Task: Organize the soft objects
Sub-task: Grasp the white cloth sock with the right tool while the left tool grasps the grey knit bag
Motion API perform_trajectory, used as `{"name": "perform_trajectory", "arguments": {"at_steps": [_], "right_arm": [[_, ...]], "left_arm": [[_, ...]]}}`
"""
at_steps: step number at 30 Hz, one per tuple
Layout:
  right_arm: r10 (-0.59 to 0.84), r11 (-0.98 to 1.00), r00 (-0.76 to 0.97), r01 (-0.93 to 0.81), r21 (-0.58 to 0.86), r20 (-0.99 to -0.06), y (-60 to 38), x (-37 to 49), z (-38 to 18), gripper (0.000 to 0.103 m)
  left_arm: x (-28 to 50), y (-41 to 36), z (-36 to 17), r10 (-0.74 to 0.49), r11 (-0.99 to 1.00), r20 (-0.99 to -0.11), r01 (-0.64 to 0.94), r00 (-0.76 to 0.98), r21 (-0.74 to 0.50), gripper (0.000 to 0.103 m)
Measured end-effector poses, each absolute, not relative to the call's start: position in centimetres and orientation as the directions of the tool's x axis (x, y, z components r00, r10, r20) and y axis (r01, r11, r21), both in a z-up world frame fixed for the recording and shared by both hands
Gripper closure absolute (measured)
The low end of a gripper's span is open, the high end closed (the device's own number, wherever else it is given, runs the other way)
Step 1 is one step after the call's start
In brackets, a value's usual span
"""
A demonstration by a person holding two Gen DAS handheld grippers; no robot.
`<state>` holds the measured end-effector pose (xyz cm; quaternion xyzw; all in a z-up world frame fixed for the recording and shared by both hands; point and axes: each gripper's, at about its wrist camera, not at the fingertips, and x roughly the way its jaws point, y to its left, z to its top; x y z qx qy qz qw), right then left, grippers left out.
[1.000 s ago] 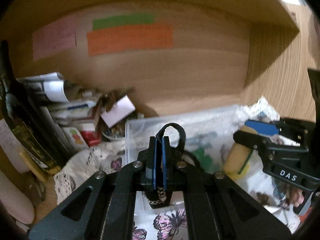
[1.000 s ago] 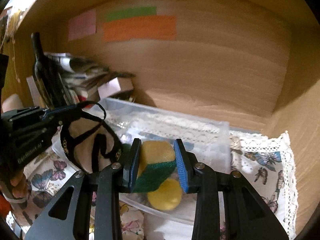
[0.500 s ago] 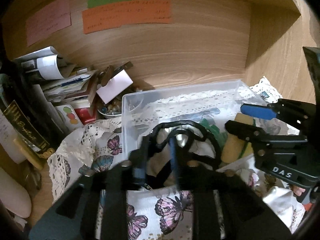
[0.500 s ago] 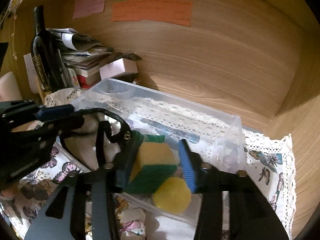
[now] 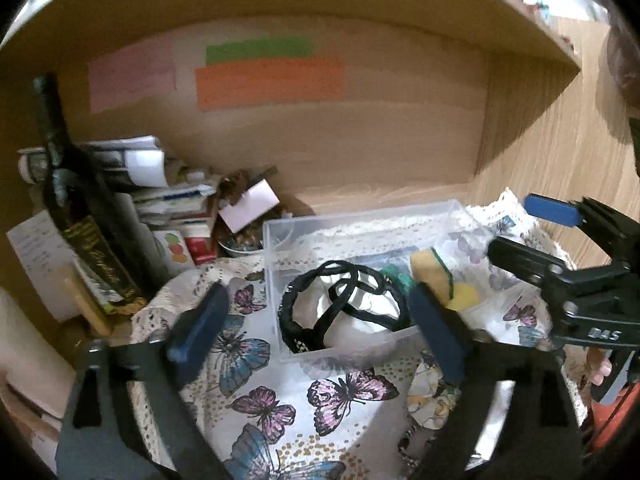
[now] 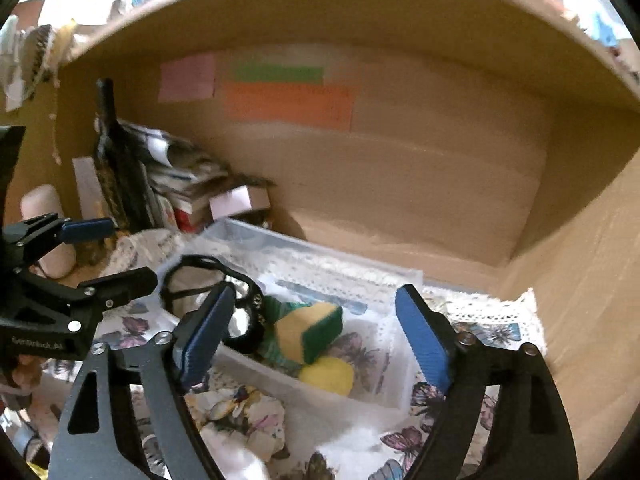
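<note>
Left hand-held gripper: jaws spread wide, nothing between the pads, sits low centre of the left view just in front of the bin. Right hand-held gripper: jaws also spread wide and empty, low centre of the right view, over the near edge of the bin. Each gripper shows in the other's view: right one at the right edge of the left view, left one at the left edge of the right view, both with jaws apart. The bin is clear plastic and stands on a butterfly cloth with a lace border. In the bin's left part lies a white mask with black straps looped over it, seen centre of the left view; in the right view it lies partly behind the left blue pad. Just right of the mask: a yellow-green sponge, tilted, green face toward lower right; a round yellow sponge touches it on the near side. Some green fabric under the sponges, kind cannot be told. A crumpled floral cloth lies outside the bin, at its near wall, lower centre of the right view. Dark bottle upright at left of the left view, stacked papers beside it. Pink, green and orange notes on the wooden back wall, upper centre.
</note>
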<state>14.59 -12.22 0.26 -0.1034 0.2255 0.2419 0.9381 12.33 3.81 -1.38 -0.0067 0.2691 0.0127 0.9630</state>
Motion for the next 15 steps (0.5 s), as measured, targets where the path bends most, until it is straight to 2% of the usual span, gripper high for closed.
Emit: {"name": "perform_trajectory", "arguments": {"at_steps": [3, 7, 15], "right_arm": [[0.425, 0.857, 0.786, -0.509, -0.08, -0.449, -12.9, 13.0, 0.7, 0.016], [0.426, 0.855, 0.787, -0.511, -0.085, -0.445, -13.4, 11.3, 0.3, 0.016], [0.424, 0.847, 0.745, -0.527, -0.065, -0.516, -13.4, 8.9, -3.2, 0.016]], "left_arm": [[10.8, 3.7, -0.9, 0.023, 1.0, -0.495, -0.029, 0.868, -0.004, 0.001], [9.5, 3.4, -1.4, 0.008, 1.0, -0.506, -0.009, 0.862, 0.0, 0.0], [7.2, 2.1, -4.5, -0.008, 0.999, -0.564, 0.031, 0.826, 0.032, 0.0]]}}
